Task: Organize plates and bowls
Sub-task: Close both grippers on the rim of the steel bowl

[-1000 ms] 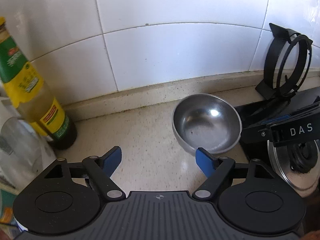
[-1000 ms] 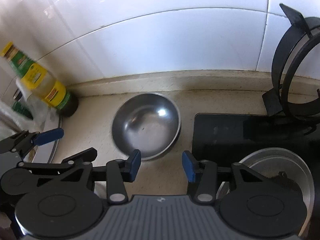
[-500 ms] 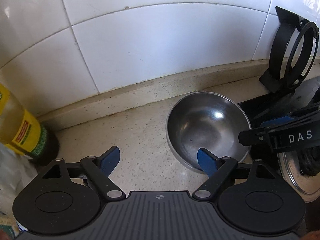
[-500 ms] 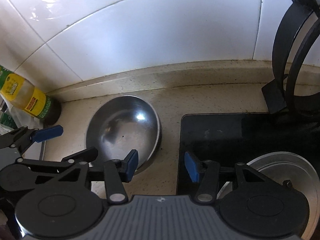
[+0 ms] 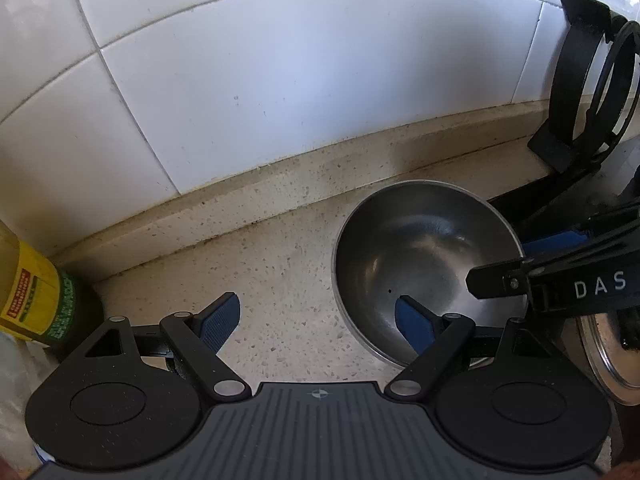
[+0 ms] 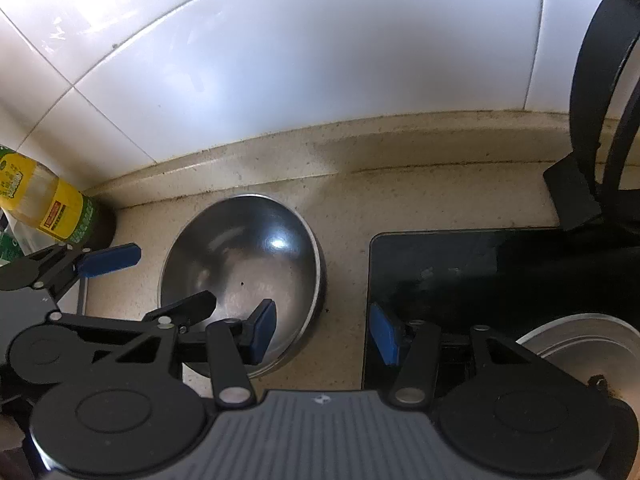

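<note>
A steel bowl [image 5: 424, 256] sits upright and empty on the speckled counter near the tiled wall; it also shows in the right wrist view [image 6: 248, 260]. My left gripper [image 5: 318, 320] is open, its right finger over the bowl's near left rim and its left finger over bare counter. My right gripper [image 6: 322, 334] is open, its left finger inside the bowl's near right rim and its right finger over the black stove edge. Neither holds anything. A steel plate or lid [image 6: 592, 340] lies on the stove at the lower right.
A yellow-labelled bottle [image 6: 48, 204] stands at the left by the wall. A black glass stove top [image 6: 500, 272] lies right of the bowl, with a black ring stand [image 5: 592, 92] leaning at the wall behind it. The counter [image 5: 280, 280] lies between bottle and bowl.
Both grippers have moved forward and closer to the bowl. The left one's right finger and the right one's left finger now reach over the bowl's rim. Both stay open.
</note>
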